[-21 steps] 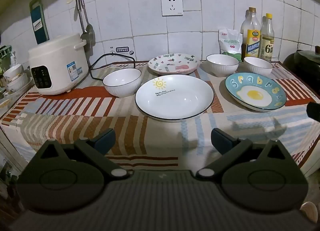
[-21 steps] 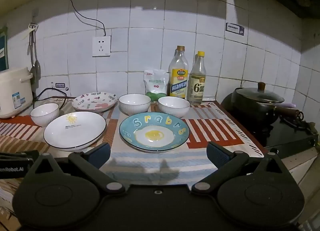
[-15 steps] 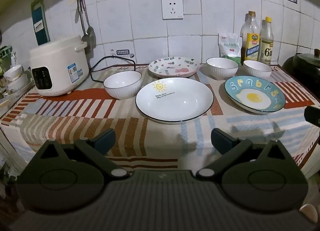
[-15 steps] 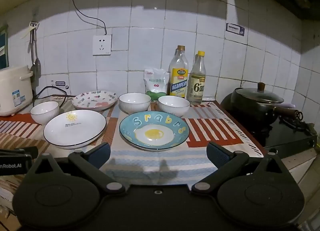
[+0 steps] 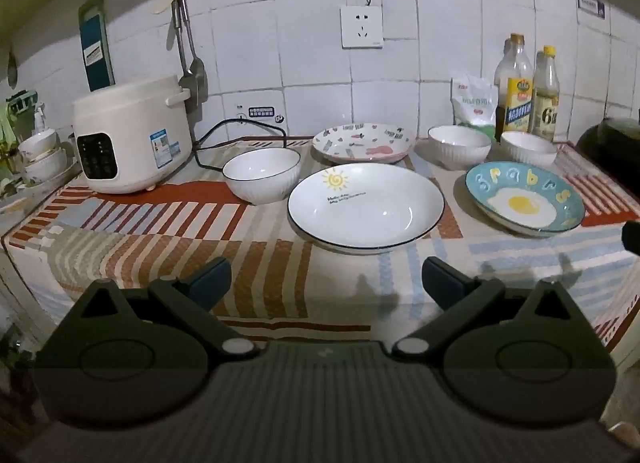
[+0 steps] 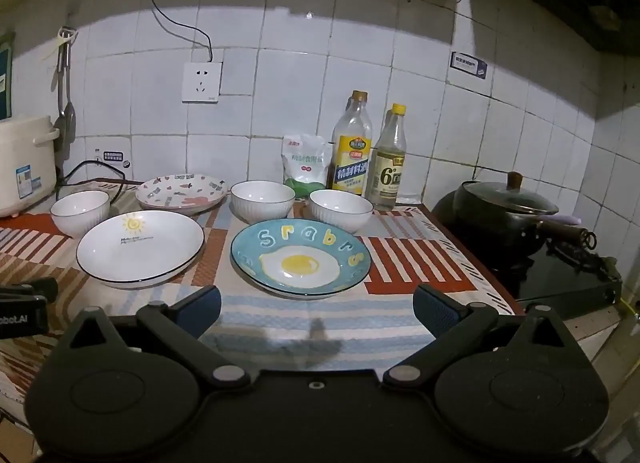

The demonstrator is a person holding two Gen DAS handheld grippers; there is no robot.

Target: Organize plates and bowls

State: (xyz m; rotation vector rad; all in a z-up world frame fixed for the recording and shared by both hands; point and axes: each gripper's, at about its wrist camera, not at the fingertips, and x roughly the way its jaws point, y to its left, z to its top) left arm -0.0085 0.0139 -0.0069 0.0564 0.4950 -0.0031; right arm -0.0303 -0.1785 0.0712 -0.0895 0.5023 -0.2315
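Behind 3 plates (image 5: 366, 207) and 3 bowls (image 5: 262, 177) stand 2 bottles (image 6: 352, 151); both grippers' fingers (image 5: 210, 283) wide, empty.

Dim kitchen, bright patch on wall tiles, fisheye bending, dark corners

Upright on counter (image 5: 160, 223): sun-print white plate (image 5: 366, 207) centre frame, egg-print blue plate (image 5: 524, 199) right, patterned pink plate (image 5: 363, 141) behind; three white ribbed bowls (image 5: 262, 175) (image 5: 459, 146) (image 5: 528, 147) apart, empty.
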